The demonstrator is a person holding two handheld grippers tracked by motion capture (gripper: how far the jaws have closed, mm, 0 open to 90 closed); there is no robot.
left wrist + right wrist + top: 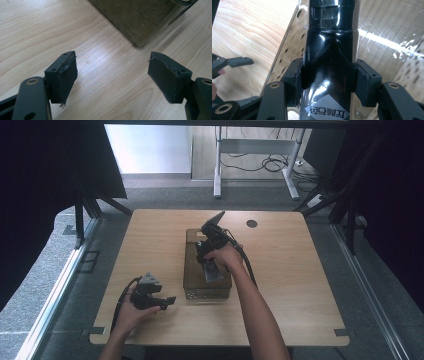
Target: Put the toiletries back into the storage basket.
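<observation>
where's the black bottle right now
The black bottle is clamped in the right gripper, over the clear bin at the table's middle; the high view shows that gripper above the bin, right of the idle left gripper.

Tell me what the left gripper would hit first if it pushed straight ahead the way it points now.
Most likely the near corner of the transparent bin. The left gripper, jaws open and empty, points along the bare table toward that corner, slightly right of centre. Depth is unclear; the pads might scrape the tabletop first.
</observation>
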